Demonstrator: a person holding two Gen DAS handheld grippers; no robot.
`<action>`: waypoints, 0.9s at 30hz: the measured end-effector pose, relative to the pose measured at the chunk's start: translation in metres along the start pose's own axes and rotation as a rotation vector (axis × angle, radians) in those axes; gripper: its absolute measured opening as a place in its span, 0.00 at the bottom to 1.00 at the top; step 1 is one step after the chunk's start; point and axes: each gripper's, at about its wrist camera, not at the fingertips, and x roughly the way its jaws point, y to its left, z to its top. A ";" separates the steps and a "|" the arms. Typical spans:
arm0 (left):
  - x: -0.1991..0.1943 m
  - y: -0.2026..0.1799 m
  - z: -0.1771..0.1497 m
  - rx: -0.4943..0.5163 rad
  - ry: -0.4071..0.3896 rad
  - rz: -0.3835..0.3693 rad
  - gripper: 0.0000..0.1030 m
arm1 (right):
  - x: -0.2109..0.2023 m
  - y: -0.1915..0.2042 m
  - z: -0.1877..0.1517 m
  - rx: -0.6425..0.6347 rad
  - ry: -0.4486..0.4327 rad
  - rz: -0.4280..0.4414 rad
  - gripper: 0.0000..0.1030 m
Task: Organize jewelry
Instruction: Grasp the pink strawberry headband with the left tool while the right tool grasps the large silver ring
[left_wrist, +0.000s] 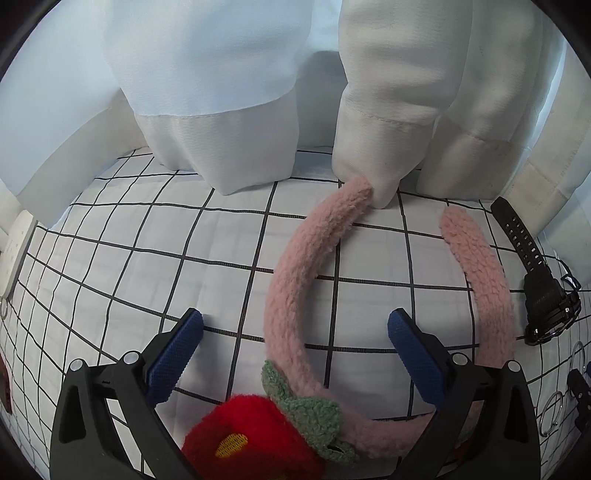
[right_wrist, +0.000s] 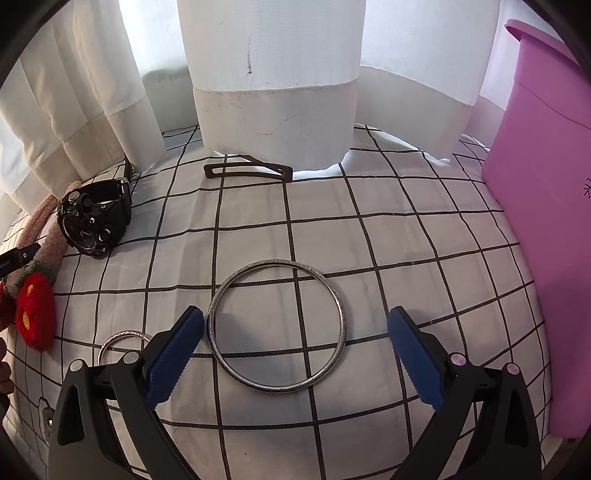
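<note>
A fluffy pink headband (left_wrist: 295, 266) with a red strawberry (left_wrist: 255, 435) and green leaves lies on the grid-patterned cloth (left_wrist: 110, 258). My left gripper (left_wrist: 295, 328) hangs open over it. One arm of the band runs between the blue pads, and neither pad presses on it. In the right wrist view a large silver bangle (right_wrist: 343, 325) lies flat on the cloth (right_wrist: 406, 240). My right gripper (right_wrist: 295, 317) stands wide open just above it, its left pad close to the bangle's rim. A smaller silver ring (right_wrist: 122, 334) lies partly hidden behind that left finger.
A black watch (right_wrist: 92, 221) lies at the left, next to the headband (right_wrist: 40, 229); it also shows at the right edge of the left wrist view as the watch (left_wrist: 543, 295). A brown hair clip (right_wrist: 247, 170) sits by the white curtains (right_wrist: 273, 74). A pink box (right_wrist: 535, 221) stands at the right.
</note>
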 end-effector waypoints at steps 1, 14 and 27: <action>0.000 -0.001 0.000 -0.003 0.001 0.003 0.95 | 0.000 0.000 0.000 0.003 0.004 -0.003 0.92; -0.013 -0.014 -0.013 0.039 -0.048 -0.028 0.63 | -0.010 0.011 -0.018 -0.019 -0.013 0.019 0.86; -0.024 -0.013 -0.016 0.057 -0.068 -0.047 0.09 | -0.019 0.011 -0.023 -0.011 -0.014 0.083 0.69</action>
